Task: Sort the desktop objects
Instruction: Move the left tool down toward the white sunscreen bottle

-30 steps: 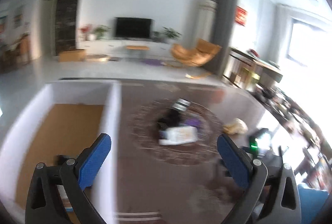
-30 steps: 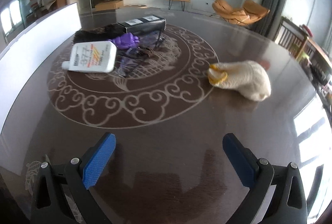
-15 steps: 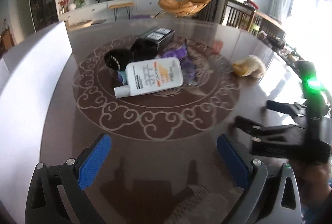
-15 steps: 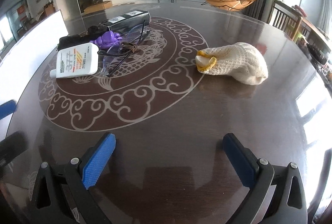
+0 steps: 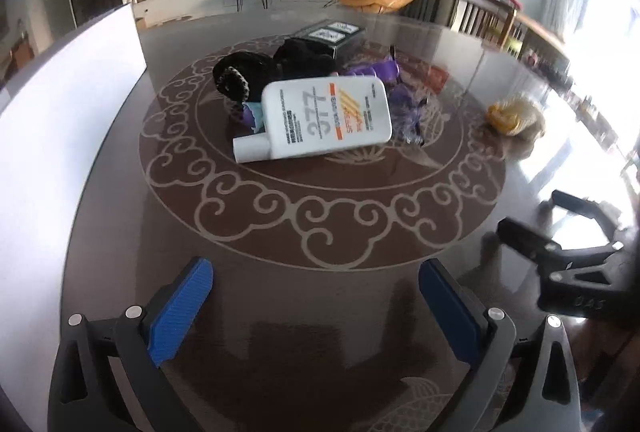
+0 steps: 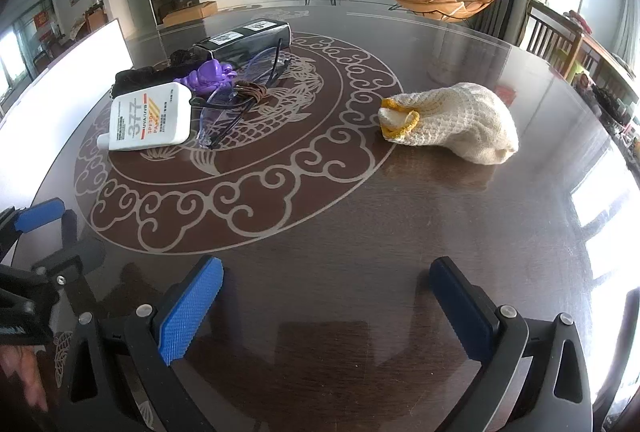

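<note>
While both pairs of tongs hang spread wide and empty over the near edge, the dark round desk (image 6: 400, 216) with its pale scroll pattern carries everything. At the far left stands one white box (image 5: 60, 120); only its outer wall shows, so what it holds cannot be told. One cream knitted pouch (image 6: 452, 120) with a yellow-rimmed mouth lies alone at the right, well apart from the pile at the centre left. In that pile, one long black case (image 6: 244, 40) lies farthest, one white sunscreen bottle (image 6: 150, 116) lies flat at the near left with its cap pointing left, one pair of clear glasses (image 6: 240, 96) rests just right of the bottle, one black fabric item (image 5: 256, 72) sits behind the bottle, one purple toy (image 6: 210, 76) sits between case and bottle, and one brown coiled cord (image 6: 250, 90) lies on the glasses. Left tongs (image 5: 316, 296) and right tongs (image 6: 326, 296) touch nothing.
</note>
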Demonstrator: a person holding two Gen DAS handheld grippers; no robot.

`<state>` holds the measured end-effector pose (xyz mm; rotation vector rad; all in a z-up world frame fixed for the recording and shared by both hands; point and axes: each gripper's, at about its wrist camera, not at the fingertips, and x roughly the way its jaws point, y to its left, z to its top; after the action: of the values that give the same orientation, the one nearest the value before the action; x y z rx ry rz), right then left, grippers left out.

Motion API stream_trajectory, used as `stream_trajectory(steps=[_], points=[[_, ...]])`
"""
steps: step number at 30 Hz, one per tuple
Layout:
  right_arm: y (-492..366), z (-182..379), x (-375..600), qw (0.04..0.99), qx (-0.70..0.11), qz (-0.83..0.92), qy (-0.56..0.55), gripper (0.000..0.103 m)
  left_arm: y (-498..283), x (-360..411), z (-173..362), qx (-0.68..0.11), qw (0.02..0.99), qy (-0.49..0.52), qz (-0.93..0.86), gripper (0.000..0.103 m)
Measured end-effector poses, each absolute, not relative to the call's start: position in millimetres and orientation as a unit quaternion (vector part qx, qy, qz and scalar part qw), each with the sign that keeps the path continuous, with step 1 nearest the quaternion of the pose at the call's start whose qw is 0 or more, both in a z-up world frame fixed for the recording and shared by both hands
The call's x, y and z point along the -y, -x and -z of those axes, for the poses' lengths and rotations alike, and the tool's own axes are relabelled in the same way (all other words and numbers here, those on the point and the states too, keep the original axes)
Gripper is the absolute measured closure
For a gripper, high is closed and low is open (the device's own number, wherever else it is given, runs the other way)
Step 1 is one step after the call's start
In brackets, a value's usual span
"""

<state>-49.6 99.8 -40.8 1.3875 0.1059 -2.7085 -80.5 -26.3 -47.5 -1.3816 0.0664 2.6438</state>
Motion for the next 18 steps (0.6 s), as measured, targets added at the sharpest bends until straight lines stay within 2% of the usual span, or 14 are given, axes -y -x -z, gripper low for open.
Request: stream_trajectory(steps=[18], points=[[48.8,40.3,-99.4,0.048,-0.036,0.889,-0.454,0.000,80.8,22.9,48.4,-0.037,0.077,0.465,-0.881,0.000]])
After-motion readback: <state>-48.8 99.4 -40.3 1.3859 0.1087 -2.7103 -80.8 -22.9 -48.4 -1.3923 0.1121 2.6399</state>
